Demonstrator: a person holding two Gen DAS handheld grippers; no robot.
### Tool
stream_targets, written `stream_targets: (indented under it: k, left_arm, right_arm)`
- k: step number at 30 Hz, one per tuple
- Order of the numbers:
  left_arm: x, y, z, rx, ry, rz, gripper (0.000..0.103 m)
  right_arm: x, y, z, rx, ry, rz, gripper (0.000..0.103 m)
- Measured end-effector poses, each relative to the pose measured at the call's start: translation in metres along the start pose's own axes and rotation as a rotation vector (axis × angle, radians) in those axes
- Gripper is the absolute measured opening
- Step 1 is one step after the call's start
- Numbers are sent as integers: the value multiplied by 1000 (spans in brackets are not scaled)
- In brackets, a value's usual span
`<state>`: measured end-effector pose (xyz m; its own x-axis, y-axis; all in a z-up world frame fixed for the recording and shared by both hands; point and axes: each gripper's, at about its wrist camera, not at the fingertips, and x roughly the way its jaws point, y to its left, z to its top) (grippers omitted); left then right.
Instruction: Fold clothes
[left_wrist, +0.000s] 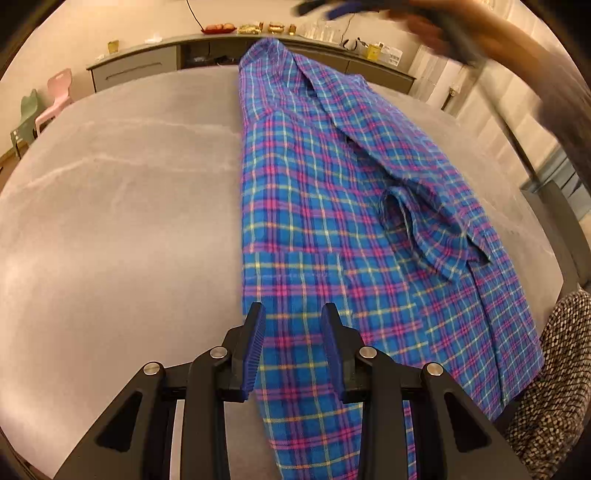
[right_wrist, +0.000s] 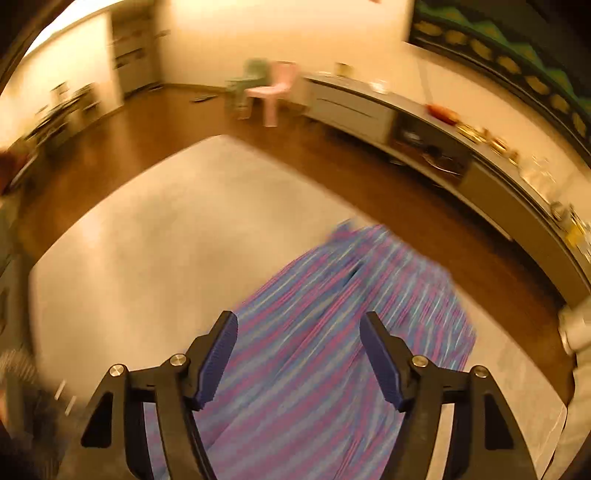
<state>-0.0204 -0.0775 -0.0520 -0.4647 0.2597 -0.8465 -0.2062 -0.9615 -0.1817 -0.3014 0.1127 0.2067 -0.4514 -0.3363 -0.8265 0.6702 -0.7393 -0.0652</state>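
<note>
A blue plaid shirt (left_wrist: 332, 206) is laid lengthwise on the grey table (left_wrist: 122, 206), already narrowed into a long strip, with a sleeve (left_wrist: 417, 206) folded back over its right side and the collar end at the far edge. Its near hem is seen to hang slightly over the table edge closest to the camera. The left gripper (left_wrist: 293, 321) is held low over that near end with its jaws parted and cloth visible between the blue pads, though no pinch is made. The right gripper (right_wrist: 299, 332) is carried high above the shirt (right_wrist: 332, 314) with its jaws spread wide and nothing held; that view is smeared by motion. The fabric is judged to be light, soft woven cotton: it will drape and crease readily, will sag between two grips, and is unlikely to slip from ribbed pads. A hold is best taken at the two corners of the near hem, through all layers at once, so that the tucked sleeve is not dragged loose when the end is lifted and carried toward the collar
</note>
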Motion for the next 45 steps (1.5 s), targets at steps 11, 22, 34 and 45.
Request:
stream_targets:
  k: [11,22,34,45]
  left_arm:
    - [0,7,-11,28,-48,9,9]
    - [1,-10,-18,102,-58,99,7]
    - [-22,-26,-12,153,-182,-41,10]
    - [4,-65,-18,269,-76,57,14]
  right_arm:
    - [146,-21,96,66,124,341,4]
    - [117,-50,73,234,52,43,55]
    - [24,47,-107,12,123,-56,54]
    - [-35,-4,-94,216,-32,-20,56]
